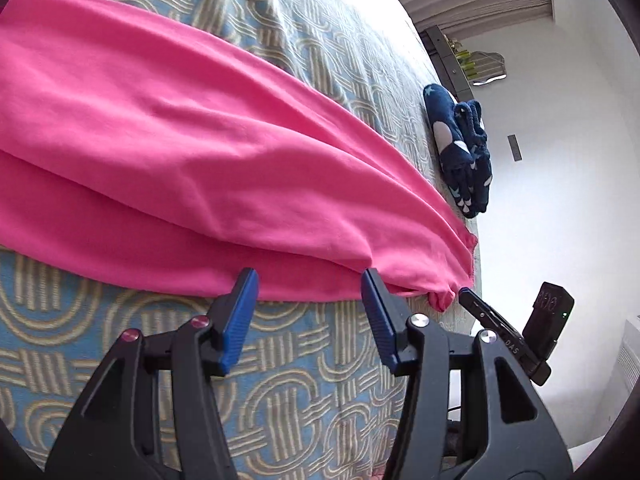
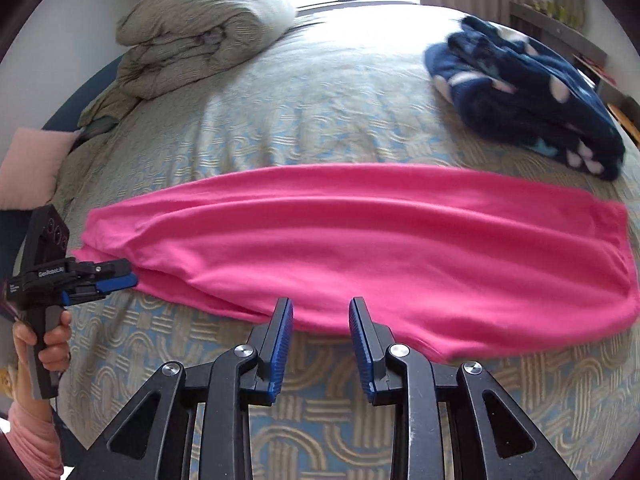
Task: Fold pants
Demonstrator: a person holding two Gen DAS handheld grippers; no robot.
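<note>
The pink pants (image 2: 360, 248) lie folded lengthwise, leg on leg, across the patterned bedspread (image 2: 280, 120). They also fill the left wrist view (image 1: 180, 160). My left gripper (image 1: 308, 280) is open, its tips at the pants' near edge close to one end. That gripper also shows in the right wrist view (image 2: 128, 276) at the pants' left end. My right gripper (image 2: 320, 304) is open, with its tips at the pants' near edge around the middle. Its tip (image 1: 468, 296) shows in the left wrist view beside the pants' end.
A dark blue star-patterned garment (image 2: 528, 92) lies bunched on the bed beyond the pants; it also shows in the left wrist view (image 1: 460, 148). A folded grey duvet (image 2: 200, 24) and a pink pillow (image 2: 32, 160) sit at the bed's far left. A shelf (image 2: 560, 28) stands at the right.
</note>
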